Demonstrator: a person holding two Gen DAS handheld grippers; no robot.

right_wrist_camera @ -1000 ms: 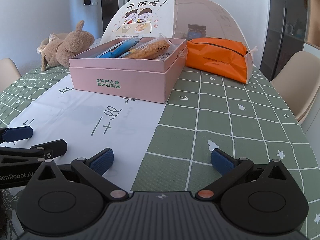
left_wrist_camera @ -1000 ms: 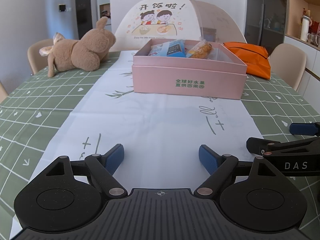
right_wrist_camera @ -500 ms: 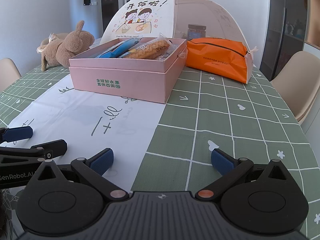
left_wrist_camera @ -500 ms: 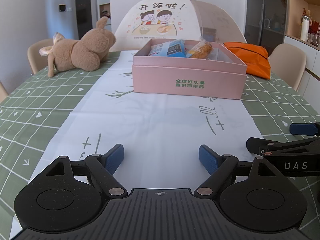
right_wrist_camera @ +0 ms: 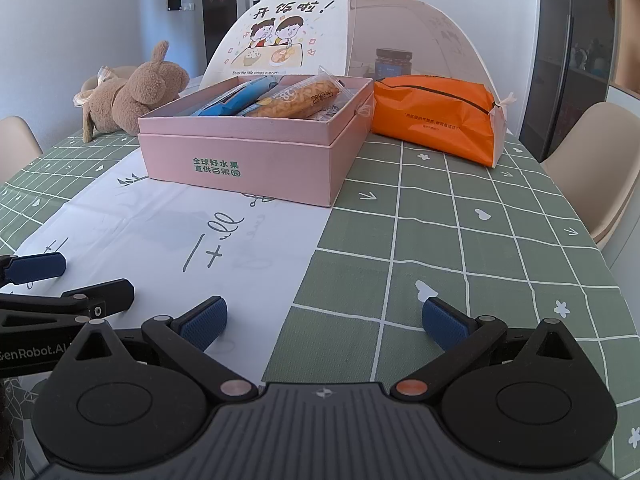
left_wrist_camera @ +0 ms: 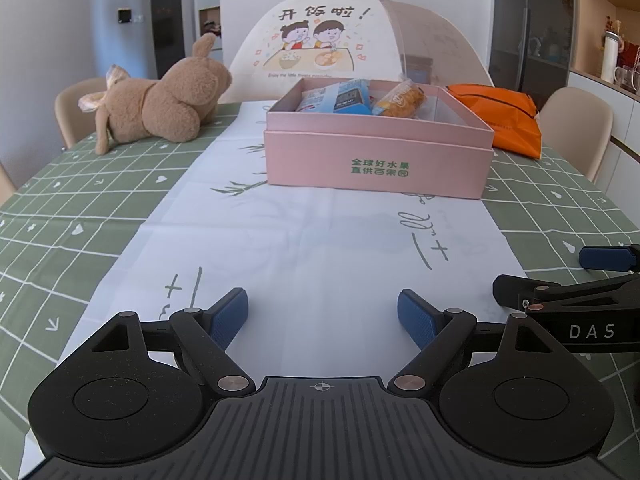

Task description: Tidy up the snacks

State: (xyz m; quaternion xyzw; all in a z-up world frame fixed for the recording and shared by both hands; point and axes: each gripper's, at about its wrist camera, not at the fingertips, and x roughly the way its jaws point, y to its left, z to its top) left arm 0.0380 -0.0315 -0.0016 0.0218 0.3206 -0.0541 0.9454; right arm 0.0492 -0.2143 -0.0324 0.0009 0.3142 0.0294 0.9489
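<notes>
Pink cardboard is your anchor here: the pink box (left_wrist_camera: 378,152) sits open-topped on the white runner (left_wrist_camera: 320,240), well ahead of both tools, and everything else is easiest to place off it.

Your left gripper (left_wrist_camera: 322,314) is spread wide with nothing between the blue pads, low over the runner on the near side of the box. Your right gripper (right_wrist_camera: 322,320) is the same story, wide open and empty, near side of the box and a bit off to its right, over the green checked cloth (right_wrist_camera: 460,220). The two tools are just beside each other.

I'd say you're either at the very start or between items. No grab is underway. Next move probably means reaching forward to the box or past its right side to the orange pouch (right_wrist_camera: 436,114), which lies just beside the box's right wall. Can't tell if they touch.

The snacks inside: a blue packet (right_wrist_camera: 236,100) and a clear-wrapped golden pastry (right_wrist_camera: 298,100) lying side by side, poking a little above the rim. Wrappers look crinkly and slick, so pinch mid-body.

The plush toy (left_wrist_camera: 160,104) is off to the box's left and the mesh food cover (left_wrist_camera: 360,36) is behind it.
</notes>
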